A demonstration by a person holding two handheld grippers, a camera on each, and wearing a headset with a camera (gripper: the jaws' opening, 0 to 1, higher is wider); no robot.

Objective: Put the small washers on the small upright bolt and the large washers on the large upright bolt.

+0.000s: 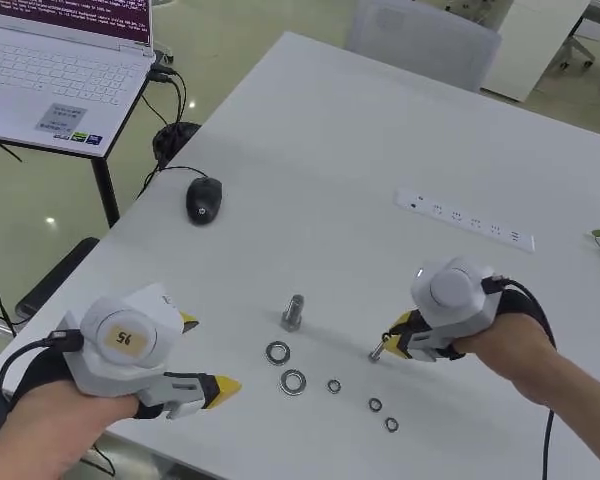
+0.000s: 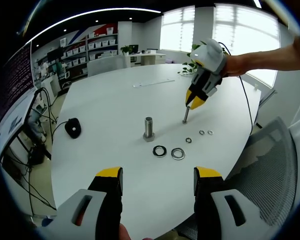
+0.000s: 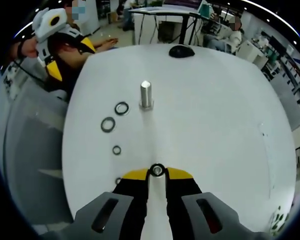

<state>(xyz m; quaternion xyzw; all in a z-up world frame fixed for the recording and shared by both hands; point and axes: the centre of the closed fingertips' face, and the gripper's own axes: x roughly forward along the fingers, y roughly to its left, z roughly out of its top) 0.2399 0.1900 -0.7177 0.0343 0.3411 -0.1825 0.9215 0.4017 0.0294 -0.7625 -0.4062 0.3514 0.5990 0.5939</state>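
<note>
Right gripper view has the right hand-held gripper (image 3: 157, 175) pinched on the small bolt (image 3: 157, 170), standing it near the large bolt (image 3: 146, 95). The left hand-held gripper (image 2: 159, 180) gapes empty. Next, probably: a small washer (image 1: 334, 386).

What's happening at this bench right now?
A person is working with two handheld grippers. The right gripper is shut on the small bolt, holding it upright at the surface of the white table. The left gripper is open and holds nothing, near the table's edge. The large bolt stands upright on its own. Two large washers and three small washers lie loose on the table. No washer is on either bolt yet.
</note>
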